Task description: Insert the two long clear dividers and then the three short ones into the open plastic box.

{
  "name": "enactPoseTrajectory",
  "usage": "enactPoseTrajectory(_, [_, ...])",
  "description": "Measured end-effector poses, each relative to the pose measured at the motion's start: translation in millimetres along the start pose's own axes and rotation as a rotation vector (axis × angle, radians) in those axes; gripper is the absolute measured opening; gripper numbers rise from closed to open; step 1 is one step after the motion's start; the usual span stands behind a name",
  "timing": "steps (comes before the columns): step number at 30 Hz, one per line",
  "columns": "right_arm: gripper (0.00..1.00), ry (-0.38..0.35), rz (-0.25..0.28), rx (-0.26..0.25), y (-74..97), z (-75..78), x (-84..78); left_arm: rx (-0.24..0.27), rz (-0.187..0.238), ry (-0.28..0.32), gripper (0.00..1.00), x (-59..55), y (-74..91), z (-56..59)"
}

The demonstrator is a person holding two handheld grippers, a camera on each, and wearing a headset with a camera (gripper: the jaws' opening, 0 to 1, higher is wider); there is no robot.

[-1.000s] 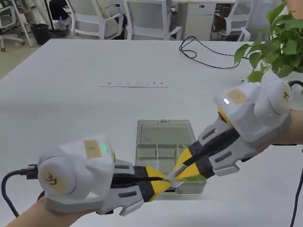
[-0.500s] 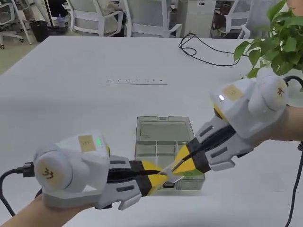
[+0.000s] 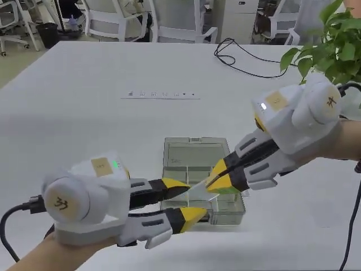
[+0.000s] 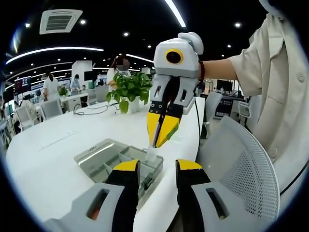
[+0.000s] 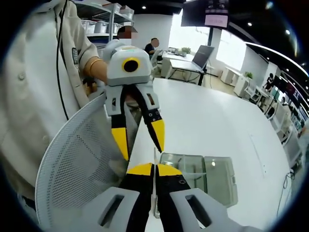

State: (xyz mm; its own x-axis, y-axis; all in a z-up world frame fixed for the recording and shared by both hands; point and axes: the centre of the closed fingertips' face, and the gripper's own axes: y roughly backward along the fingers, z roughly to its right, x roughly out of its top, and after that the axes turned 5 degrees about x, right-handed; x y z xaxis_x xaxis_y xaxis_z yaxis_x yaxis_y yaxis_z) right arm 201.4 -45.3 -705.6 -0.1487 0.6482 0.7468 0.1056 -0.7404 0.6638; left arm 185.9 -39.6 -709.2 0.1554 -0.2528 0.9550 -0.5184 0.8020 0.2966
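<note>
Now released at left fingers (image 3: pixel 174 184); clamped a second ago. Still grasping divider (image 3: pixel 198 193) with right fingers (image 3: pixel 224 185), just beyond left fingertips, over box (image 3: pixel 194 153). Likely ready for one-handed insertion.

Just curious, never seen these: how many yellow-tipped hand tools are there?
2: the white, yellow-tipped left gripper at lower left, jaws open; the right gripper at right, jaws shut on a clear plastic divider.
</note>
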Motion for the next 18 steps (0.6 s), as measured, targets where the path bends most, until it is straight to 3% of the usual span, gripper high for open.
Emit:
enactPoseTrajectory(8, [0.02,-0.028,-0.012,-0.053,1.8,18.8,-9.0,0.064,0.005,0.032,0.38,-1.9,2.6,-10.8])
enactPoseTrajectory(18, [0.02,-0.067,-0.033,-0.112,1.4,36.6,-20.6,0.099,0.007,0.058,0.51,-3.4,2.7,-17.6])
